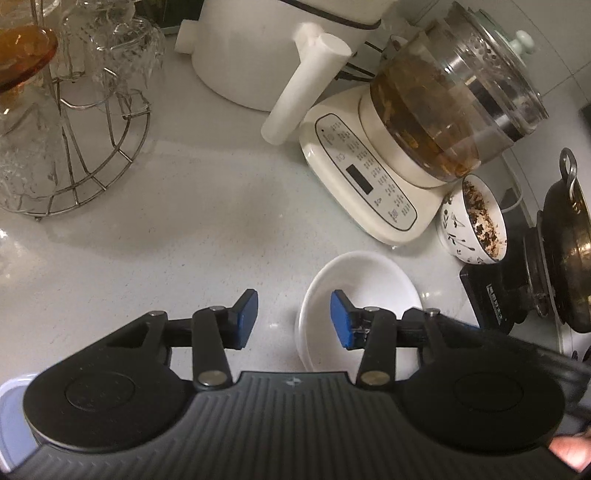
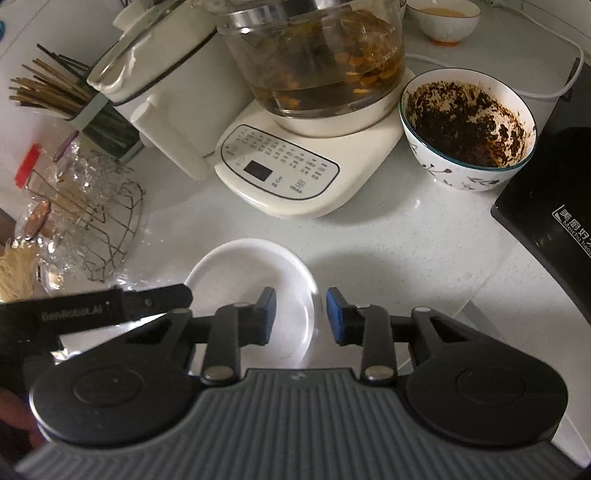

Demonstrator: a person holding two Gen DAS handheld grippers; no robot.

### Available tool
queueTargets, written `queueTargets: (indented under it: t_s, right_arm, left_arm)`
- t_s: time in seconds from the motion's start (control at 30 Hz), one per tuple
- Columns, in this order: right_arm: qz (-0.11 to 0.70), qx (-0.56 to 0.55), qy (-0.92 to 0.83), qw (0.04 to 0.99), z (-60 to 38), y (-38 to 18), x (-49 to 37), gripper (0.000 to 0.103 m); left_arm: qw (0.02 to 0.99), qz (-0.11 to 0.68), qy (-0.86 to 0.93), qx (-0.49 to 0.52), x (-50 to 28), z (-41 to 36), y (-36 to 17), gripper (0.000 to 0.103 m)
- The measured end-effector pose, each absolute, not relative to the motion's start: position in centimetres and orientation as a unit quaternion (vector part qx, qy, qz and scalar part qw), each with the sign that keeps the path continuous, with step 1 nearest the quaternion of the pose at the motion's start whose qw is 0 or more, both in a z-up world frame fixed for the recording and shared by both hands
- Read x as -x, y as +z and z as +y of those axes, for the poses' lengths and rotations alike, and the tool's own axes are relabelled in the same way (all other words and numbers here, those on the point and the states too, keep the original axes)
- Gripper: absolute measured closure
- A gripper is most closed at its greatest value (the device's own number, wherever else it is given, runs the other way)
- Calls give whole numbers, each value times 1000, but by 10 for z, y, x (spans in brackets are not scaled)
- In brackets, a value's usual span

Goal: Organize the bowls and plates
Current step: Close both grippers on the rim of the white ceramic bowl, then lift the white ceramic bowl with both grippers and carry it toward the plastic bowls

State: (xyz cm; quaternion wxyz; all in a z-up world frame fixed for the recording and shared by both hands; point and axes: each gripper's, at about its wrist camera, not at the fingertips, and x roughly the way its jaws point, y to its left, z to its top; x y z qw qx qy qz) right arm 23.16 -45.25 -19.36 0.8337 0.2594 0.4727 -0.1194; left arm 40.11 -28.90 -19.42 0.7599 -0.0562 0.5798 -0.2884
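So on the pale speckled stone counter (image 2: 369,258) there's one shallow round white ceramic dish (image 2: 243,269), empty, sitting just in front of the cream kettle base. Both grippers are at it. The left gripper (image 1: 294,319) straddles the dish's left rim, one blue pad over the bare counter and one over the dish, pads not pressing. The right gripper (image 2: 301,314) straddles the right rim the same way, jaws narrower, a gap still showing and no squeeze that I can see.

Bowls: two. One white bowl with a teal rim and dark leaf pattern (image 2: 467,129), smeared inside with dark crumbly residue, beside the kettle base, and one small white bowl with yellowish liquid (image 2: 443,18) at the back.

One glass kettle of brown tea on a cream button-panel base (image 2: 310,110), one white appliance with a tube handle (image 1: 258,55), one round wire rack holding glassware (image 1: 74,129).

Writing: the black induction cooktop (image 2: 554,184) reads "Meichu hao…" under Chinese characters.
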Motion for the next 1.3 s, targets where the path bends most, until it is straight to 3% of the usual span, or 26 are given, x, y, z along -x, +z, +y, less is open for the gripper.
queueTargets:
  t_s: [0.33, 1.3]
  right_arm:
    - [481, -261, -95, 831, -449, -199, -232, 90]
    - [439, -248, -12, 864, -450, -140, -223, 88]
  left_arm:
    - [750, 590, -288, 75, -389, -292, -200, 67]
    - [796, 534, -268, 94, -370, -275, -133, 66]
